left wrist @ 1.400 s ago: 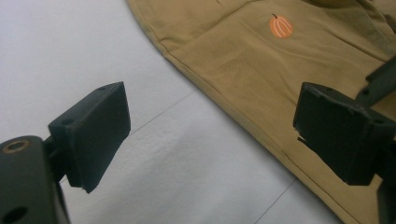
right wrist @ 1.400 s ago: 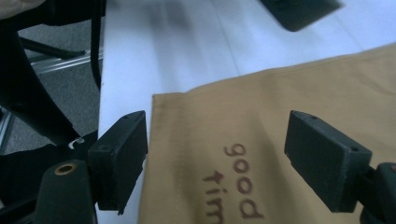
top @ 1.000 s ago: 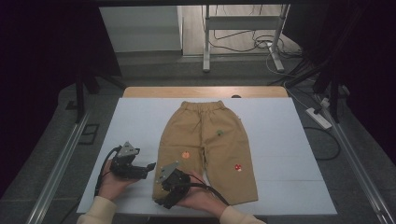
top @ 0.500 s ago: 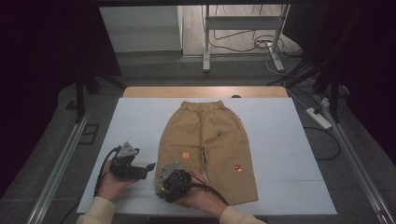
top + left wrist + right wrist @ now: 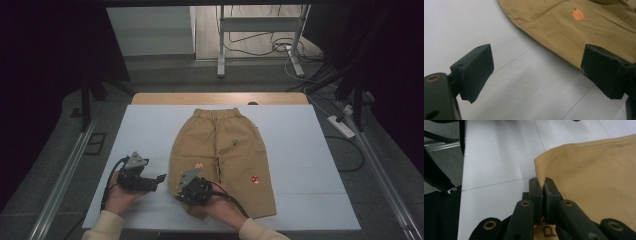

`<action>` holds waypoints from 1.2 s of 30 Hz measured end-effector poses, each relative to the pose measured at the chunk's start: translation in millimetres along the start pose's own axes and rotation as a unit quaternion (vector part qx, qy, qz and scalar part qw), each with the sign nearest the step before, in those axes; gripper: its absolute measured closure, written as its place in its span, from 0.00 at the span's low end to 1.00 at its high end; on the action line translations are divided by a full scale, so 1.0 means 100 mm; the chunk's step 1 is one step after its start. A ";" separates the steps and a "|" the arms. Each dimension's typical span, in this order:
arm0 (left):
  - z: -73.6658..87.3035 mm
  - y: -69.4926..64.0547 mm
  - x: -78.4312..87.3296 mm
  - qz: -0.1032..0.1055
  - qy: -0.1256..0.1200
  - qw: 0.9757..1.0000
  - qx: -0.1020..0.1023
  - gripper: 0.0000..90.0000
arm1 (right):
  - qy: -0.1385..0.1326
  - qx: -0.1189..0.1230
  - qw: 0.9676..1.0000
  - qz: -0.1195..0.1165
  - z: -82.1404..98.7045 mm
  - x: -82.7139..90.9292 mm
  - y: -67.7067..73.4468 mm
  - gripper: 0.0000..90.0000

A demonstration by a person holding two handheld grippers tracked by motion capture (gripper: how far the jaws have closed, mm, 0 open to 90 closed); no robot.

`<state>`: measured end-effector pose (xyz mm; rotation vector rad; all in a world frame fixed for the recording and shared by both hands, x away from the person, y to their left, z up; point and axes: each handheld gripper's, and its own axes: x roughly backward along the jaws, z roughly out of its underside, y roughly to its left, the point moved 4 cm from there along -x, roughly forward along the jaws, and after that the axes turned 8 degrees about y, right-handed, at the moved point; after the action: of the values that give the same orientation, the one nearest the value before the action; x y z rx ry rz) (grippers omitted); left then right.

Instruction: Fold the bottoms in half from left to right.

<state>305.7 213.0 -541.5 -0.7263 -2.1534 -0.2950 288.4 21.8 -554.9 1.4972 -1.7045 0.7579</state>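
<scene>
A: On the white table [image 5: 150, 125] the tan trousers [image 5: 225, 150] lay flat, waistband at the far side and both legs running toward the person. Where were the tongs?

B: The right tongs [image 5: 543, 185] were at the near corner of the trousers' left leg. Their jaws had just been closing, and in the right gripper view they stood pressed together with the hem corner pinched between them, the cloth rising in a small fold above the pads.

A: And from above?

B: In the high view the right tongs [image 5: 192, 186] sat over that same hem, at the table's near edge.

A: What about the left tongs?

B: The left tongs [image 5: 161, 176] hovered over bare table just beside the trousers, not touching them. In the left gripper view their jaws stood wide apart with nothing between them, and the leg's edge with an orange pumpkin patch [image 5: 578, 14] lay beyond.
</scene>
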 end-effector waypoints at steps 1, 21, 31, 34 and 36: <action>0.00 0.00 0.00 0.000 0.000 1.000 0.000 0.12 | -0.005 -0.002 1.000 -0.005 0.00 0.03 -0.01 0.96; -0.24 0.07 -0.16 0.017 0.001 1.000 0.011 0.14 | -0.018 -0.013 1.000 -0.021 0.04 0.13 -0.01 0.96; -0.40 0.10 -0.24 0.028 0.006 0.999 0.019 0.14 | -0.014 -0.009 1.000 -0.023 0.04 0.12 -0.01 0.96; -0.46 0.10 -0.28 0.030 0.012 0.999 0.014 0.14 | -0.014 -0.009 1.000 -0.023 0.04 0.12 -0.01 0.96; -0.51 0.10 -0.30 0.031 0.012 0.999 0.013 0.14 | -0.013 -0.010 1.000 -0.022 0.04 0.12 -0.01 0.96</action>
<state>358.8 186.6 -533.2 -0.7697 -2.1044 -0.2424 288.0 11.5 -547.4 1.5328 -1.6881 0.6985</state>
